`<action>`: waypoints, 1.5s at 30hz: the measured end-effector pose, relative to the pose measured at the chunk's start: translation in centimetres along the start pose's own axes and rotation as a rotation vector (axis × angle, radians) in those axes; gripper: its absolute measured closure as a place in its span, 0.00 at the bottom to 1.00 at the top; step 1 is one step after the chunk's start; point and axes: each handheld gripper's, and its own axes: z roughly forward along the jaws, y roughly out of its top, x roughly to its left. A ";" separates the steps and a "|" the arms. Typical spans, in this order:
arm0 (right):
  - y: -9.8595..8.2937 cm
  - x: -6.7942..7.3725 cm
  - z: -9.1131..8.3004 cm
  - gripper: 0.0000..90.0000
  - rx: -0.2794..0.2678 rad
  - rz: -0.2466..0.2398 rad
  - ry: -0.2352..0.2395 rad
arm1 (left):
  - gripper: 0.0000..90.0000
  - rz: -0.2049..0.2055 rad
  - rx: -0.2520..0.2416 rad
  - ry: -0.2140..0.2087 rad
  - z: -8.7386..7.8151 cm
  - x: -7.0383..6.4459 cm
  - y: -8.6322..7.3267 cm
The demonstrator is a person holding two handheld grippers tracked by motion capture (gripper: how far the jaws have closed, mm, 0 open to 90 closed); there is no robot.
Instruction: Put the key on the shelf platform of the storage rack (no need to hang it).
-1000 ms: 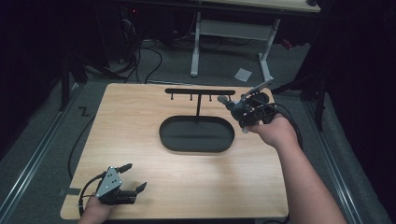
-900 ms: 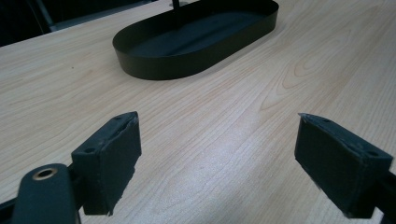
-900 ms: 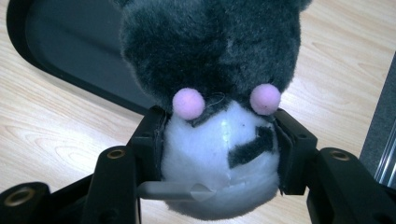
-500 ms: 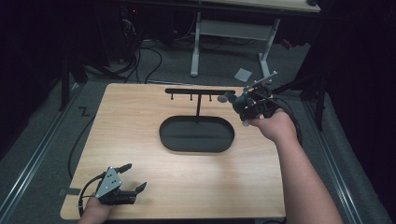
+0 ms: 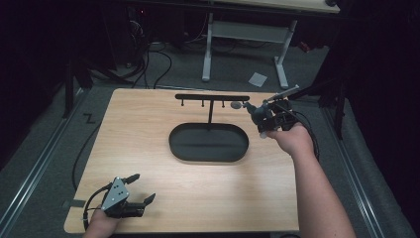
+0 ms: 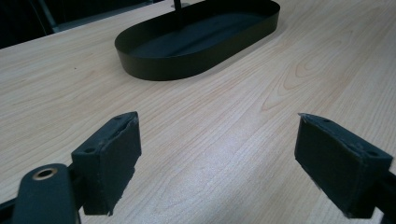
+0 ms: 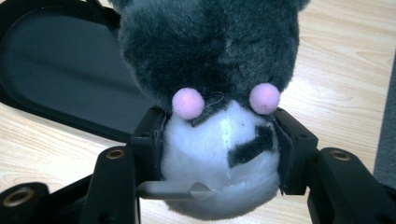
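- We see a light wooden table (image 5: pixel 148 129) with a black oval tray (image 5: pixel 208 143) near its middle.
- From the tray's far side rises a thin post carrying a black T-shaped rack (image 5: pixel 212 97), with small pegs hanging under its crossbar.
- The right gripper (image 5: pixel 261 116) is held in the air just beyond the tray's right end, close to the rack's right tip.
- In the right gripper view its jaws pinch a plush toy (image 7: pixel 219 88) from both sides, squeezing the white lower part between them.
- The toy has dark grey fur above, a white patch below with a small black mark, and two pink pom-poms (image 7: pixel 188 103) where the grey meets the white.
- Behind the toy, in that same view, we see part of the tray and bare tabletop.
- The left gripper (image 5: pixel 138 188) rests low at the near left corner of the table, well apart from the tray.
- In the left gripper view its jaws stand wide apart with bare wood between them, and the tray lies ahead.
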 end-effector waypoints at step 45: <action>-1.7 1.8 2.6 0.39 -0.063 -0.062 -0.004 | 0.17 -0.002 -0.014 0.005 -0.2 -0.1 -0.1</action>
